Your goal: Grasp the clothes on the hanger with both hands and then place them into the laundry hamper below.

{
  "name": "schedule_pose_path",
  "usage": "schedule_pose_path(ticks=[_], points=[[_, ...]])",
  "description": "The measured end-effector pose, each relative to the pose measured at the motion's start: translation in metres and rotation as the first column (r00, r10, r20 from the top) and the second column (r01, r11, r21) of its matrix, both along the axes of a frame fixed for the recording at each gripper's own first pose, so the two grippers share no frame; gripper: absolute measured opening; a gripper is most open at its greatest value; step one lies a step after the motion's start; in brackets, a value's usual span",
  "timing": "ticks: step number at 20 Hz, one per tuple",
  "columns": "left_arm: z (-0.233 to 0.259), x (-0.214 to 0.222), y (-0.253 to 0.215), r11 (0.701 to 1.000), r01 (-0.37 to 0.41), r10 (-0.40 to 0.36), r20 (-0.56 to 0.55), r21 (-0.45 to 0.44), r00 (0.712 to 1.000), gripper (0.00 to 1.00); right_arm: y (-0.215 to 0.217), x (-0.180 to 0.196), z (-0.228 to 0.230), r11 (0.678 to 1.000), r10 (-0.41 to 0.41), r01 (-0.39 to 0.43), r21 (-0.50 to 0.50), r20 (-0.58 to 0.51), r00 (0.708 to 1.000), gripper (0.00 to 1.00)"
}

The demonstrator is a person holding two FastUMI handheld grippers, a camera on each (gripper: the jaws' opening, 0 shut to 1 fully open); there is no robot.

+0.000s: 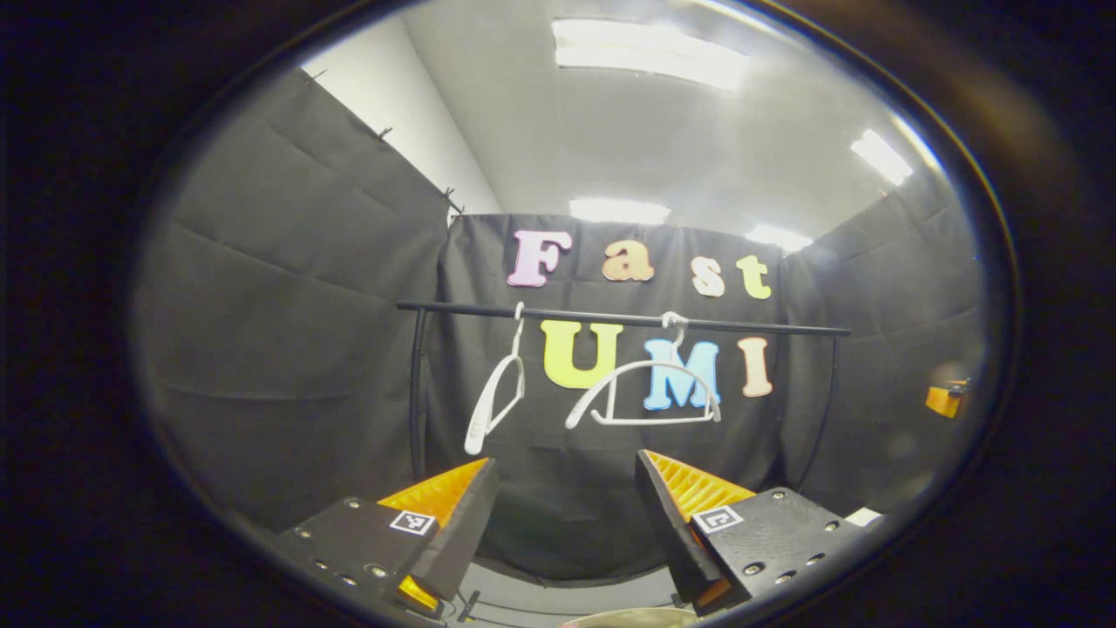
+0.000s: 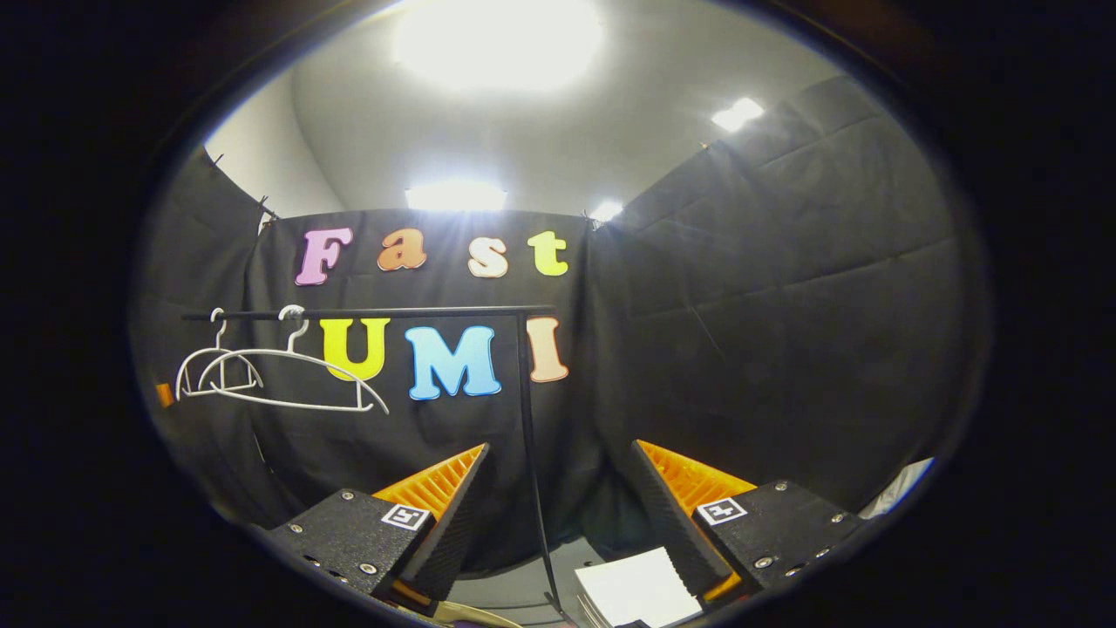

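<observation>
Two bare hangers (image 1: 649, 392) on the rail (image 1: 623, 319); both grippers' fingers (image 1: 453, 506) spread, empty.

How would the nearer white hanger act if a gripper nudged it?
The hanger hangs from the rail by its hook alone, so it would probably swing or slide along. Its thin, bare frame suggests it is light and fairly stiff. A strong upward push might unhook it.

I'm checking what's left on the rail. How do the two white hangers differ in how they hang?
In the left gripper view, the left hanger hangs turned nearly edge-on and looks narrow, while the right hanger faces the camera, showing its full arch and bottom bar. Both are white, bare of clothes, and hooked on the black rail.
</observation>
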State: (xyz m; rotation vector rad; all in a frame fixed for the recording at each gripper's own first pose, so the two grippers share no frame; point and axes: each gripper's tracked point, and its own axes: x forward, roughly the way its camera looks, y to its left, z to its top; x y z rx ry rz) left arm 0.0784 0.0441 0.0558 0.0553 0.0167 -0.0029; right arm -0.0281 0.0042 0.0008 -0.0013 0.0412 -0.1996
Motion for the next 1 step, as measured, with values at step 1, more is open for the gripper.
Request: schedule_pose_path(ticks=[1], points=[[-0.0030,-0.0028,0.0018,1.000,-0.002,0.002,-0.005,-0.004,1.000,0.96,0.0010,-0.0003,-0.0010,1.000,-0.001,0.001,-0.001,-0.004,1.000,0.95]])
